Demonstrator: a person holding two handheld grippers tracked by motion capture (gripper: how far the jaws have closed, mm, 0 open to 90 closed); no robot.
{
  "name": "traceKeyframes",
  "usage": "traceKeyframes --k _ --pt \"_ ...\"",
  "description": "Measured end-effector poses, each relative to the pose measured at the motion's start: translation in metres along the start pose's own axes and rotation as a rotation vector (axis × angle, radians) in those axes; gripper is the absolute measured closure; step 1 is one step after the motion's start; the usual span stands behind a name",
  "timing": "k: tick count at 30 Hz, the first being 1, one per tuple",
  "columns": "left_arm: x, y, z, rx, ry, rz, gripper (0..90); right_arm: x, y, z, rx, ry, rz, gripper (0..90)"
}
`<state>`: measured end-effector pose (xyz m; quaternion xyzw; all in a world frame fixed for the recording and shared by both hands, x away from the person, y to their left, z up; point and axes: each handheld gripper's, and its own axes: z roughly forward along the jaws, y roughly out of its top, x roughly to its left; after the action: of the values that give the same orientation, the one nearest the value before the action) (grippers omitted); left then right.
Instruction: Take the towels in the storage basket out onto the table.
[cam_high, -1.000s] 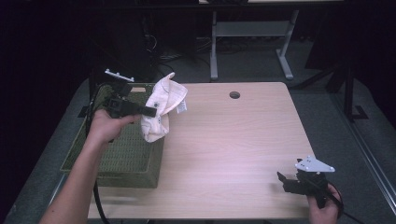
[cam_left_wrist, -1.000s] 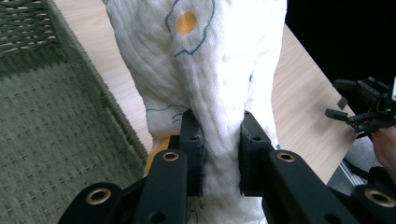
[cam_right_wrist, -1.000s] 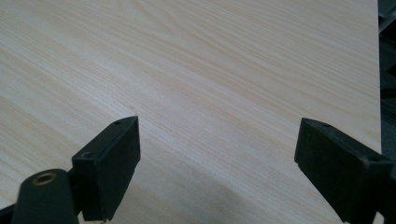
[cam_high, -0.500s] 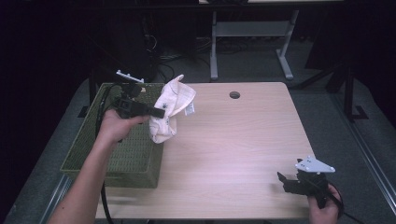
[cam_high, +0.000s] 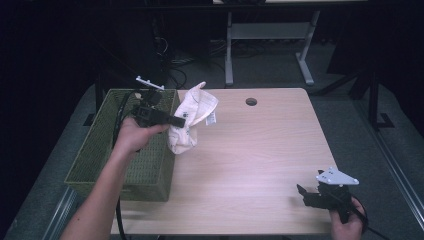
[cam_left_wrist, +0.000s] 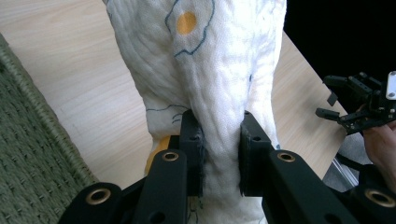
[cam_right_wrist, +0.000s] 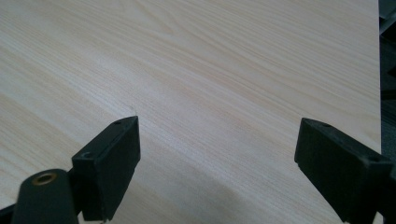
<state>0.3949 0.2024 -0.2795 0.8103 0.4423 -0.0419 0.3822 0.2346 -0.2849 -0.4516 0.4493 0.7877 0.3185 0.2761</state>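
Between the two black jaws of the left claw (cam_left_wrist: 218, 158) a gathered neck of white cloth (cam_left_wrist: 205, 70) is pinched tight, and the rest of the cloth spreads out beyond the jaws, printed with thin blue lines and orange spots. From above, the same cloth (cam_high: 192, 120) hangs in the air from the left claw (cam_high: 176, 120), just past the right rim of the green basket (cam_high: 100, 150) and over the near-left part of the table (cam_high: 260, 150); its lower end looks close to the wood, though I cannot tell whether it touches. It seems light, soft and limp, with a crinkled weave that should grip well; it will sag and swing instead of holding a shape, so a bunched fold like the one now held is probably the safest place to take it, and a loose corner would suit for spreading it. A small white tag shows on its right side. Well off from that claw, the right claw (cam_high: 312, 196) rests low by the near-right corner of the table, and its jaws stand wide apart around nothing, with bare pale wood (cam_right_wrist: 210, 70) ahead of them. Farther out, the tabletop has a round hole (cam_high: 251, 102) near its far edge, and beyond it the room is dark, with a pale metal stand (cam_high: 270, 35) on the floor.
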Motion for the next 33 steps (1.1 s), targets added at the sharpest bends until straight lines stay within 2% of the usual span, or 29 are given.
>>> traceKeyframes --k 19,33 --pt "-0.011 0.008 0.022 0.025 -0.017 0.019 75.1 -0.001 0.0 0.0 -0.002 0.001 -0.003 13.9" --pt "-0.02 0.014 0.047 0.057 -0.032 0.037 74.8 -0.002 0.0 -0.001 -0.004 -0.001 -0.008 13.9"
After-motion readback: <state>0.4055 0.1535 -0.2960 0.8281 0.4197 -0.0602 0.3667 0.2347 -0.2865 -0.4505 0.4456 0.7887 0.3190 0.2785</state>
